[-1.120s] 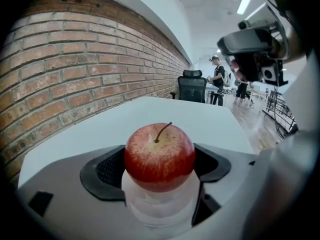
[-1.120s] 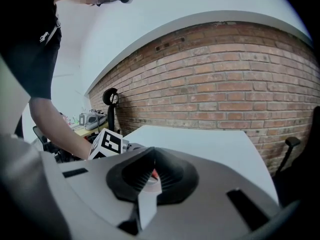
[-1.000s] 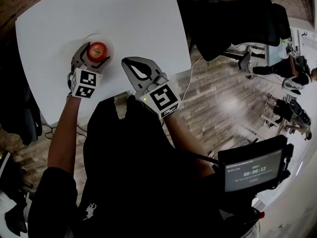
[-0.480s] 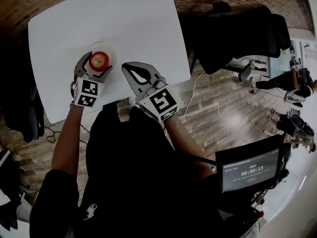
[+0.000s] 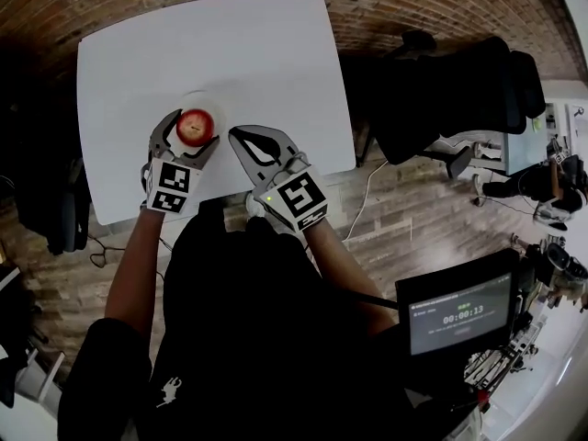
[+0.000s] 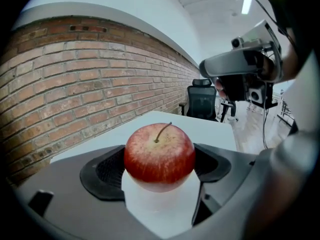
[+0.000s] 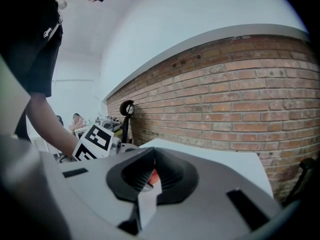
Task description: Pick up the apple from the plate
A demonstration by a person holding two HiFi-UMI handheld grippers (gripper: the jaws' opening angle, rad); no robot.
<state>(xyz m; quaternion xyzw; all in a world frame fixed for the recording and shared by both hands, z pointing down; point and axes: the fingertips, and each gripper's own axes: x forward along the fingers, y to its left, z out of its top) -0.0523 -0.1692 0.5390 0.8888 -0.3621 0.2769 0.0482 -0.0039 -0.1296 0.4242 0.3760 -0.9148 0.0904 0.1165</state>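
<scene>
1. Apple [image 5: 194, 127] upright on the white plate [image 5: 201, 99], stem up, toward the near side of the white table [image 5: 257, 53].
2. Bracketed by the left gripper [image 5: 191, 131]: one jaw on each flank, with the black pads [image 6: 107, 171] set against the red skin. Shows no gap on either side in the left gripper view, so reads as a closed grip on the fruit.
3. Not yet lifted, judging by the white of the plate directly under the fruit's base.
4. Just beside, to the right: the right gripper [image 5: 236, 132], hanging idle over the table. Jaws drawn almost together with only a thin slit between them, clamping nothing. Sliver of red glimpsed through that slit in the right gripper view, probably the apple beyond.
5. Step in hand, as a judgement: the grasp, seemingly made; the raise not begun.
6. Next move calls for a straight upward lift with steady squeeze. Round, smooth skin, so likely to roll or slip if the pads sit off the widest part or the pressure eases.
7. Worth watching too: the plate, light and unheld, possibly nudged or dragged if the jaw tips catch its rim on the way up.
</scene>
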